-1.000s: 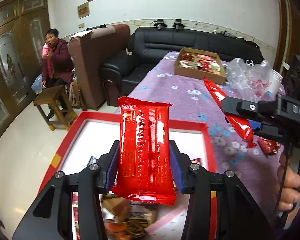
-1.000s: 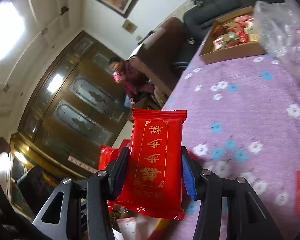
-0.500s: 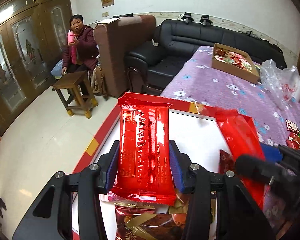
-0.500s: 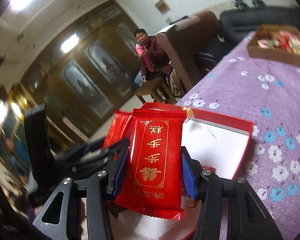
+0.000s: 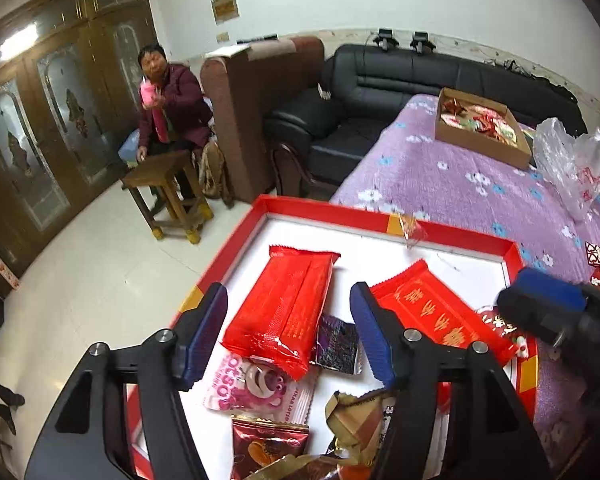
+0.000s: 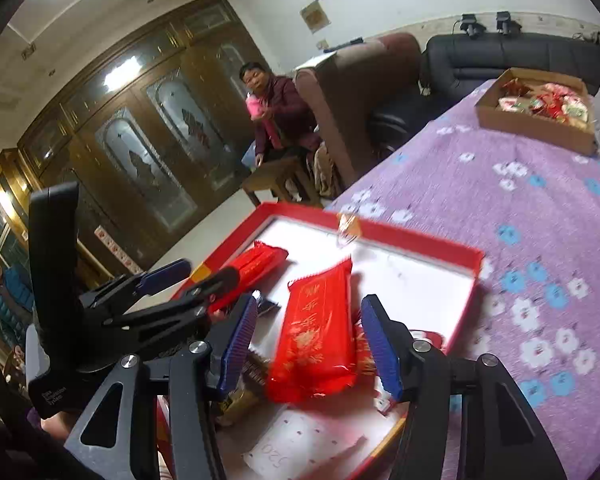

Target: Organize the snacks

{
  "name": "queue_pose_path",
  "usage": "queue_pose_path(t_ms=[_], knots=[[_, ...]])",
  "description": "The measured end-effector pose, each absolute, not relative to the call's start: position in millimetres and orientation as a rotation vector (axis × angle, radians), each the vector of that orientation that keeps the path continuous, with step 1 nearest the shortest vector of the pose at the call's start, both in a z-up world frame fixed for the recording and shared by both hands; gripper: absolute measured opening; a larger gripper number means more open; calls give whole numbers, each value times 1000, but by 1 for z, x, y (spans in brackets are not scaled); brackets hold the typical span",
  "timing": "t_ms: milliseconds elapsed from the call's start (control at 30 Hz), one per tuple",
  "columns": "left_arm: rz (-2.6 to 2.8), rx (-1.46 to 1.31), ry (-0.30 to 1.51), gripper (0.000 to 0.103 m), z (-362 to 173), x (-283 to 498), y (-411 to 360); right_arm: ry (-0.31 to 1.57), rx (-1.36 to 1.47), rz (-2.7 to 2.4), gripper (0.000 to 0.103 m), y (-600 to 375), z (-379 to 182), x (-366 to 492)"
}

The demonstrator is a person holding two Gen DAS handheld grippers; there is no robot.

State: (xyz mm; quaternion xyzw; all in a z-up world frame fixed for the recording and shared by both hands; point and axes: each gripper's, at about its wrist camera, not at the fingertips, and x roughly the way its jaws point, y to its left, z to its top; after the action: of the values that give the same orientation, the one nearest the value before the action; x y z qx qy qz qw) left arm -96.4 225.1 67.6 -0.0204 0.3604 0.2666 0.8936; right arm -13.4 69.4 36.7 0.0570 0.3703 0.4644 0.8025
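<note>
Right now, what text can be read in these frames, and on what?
"OTSO": pink packet, partly covered.
"520", upside down: white slip.
Gold Chinese characters: red packet, cannot make them out.

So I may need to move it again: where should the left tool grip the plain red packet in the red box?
Probably across the middle of the plain red packet, from above. It lies flat with long edges running away from the left tool, whose open fingers already straddle it; its near end overlaps the pink bear packet.
</note>
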Motion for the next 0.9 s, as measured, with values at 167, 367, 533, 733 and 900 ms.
queue_pose_path(t_ms=[167,367,533,733,900], knots=[[549,52,667,82,84,-101,203,740,245,902,65,35,48,7],[531,186,601,83,99,-102,167,735,383,780,65,-3,52,35],[500,216,588,83,106,-98,149,727,448,726,65,-21,52,49],[470,237,591,83,109,-94,131,735,496,699,66,-33,50,60],[463,249,598,83,108,-92,124,740,499,692,66,-35,50,61]])
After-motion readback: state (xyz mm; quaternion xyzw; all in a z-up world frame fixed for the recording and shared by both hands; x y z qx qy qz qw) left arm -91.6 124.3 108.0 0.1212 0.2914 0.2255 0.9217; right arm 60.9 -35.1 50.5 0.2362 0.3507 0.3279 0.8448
